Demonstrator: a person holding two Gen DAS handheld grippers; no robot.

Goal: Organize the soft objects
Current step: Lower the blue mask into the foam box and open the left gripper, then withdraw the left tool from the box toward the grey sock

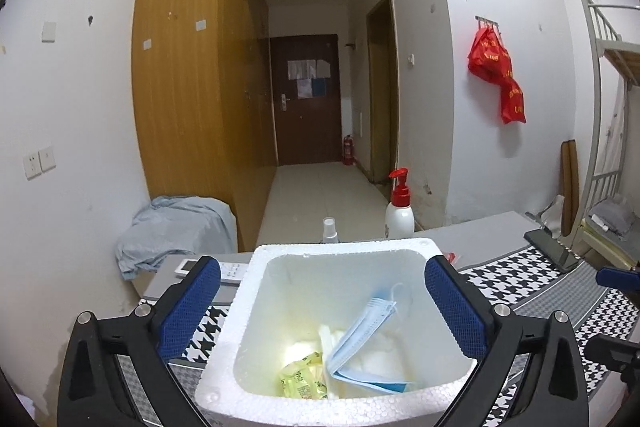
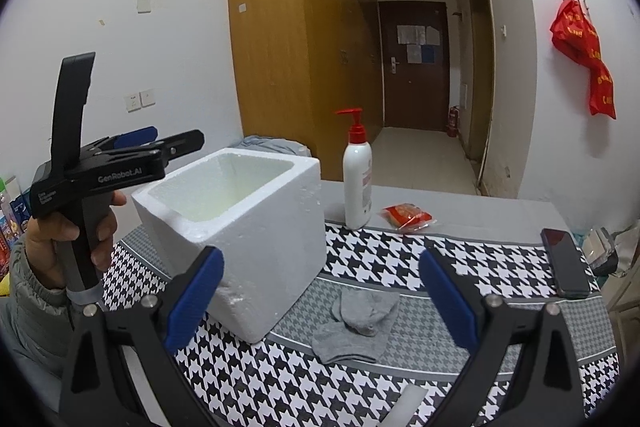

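A white foam box [image 1: 240, 315] stands on the houndstooth cloth, right under my left gripper [image 1: 321, 263], which is open wide with its blue pads [image 1: 192, 307] over the box's two sides. Nothing sits between the pads. Inside the box a blue face mask [image 1: 368, 343] leans against white soft pieces, beside a yellow-green packet [image 1: 301, 375]. In the right wrist view the foam box [image 2: 260, 227] is left of centre and a person's hand holds the left gripper [image 2: 176, 141] above its left rim. My right gripper [image 2: 320, 255] is open and empty above grey socks [image 2: 360, 323].
A red-capped lotion bottle [image 2: 357, 179], a red packet [image 2: 406, 215] and a dark phone [image 2: 564, 263] lie further back on the table. A small spray bottle [image 1: 330, 231], a white remote [image 1: 188, 265] and a blue-grey cloth heap [image 1: 172, 231] are behind the box.
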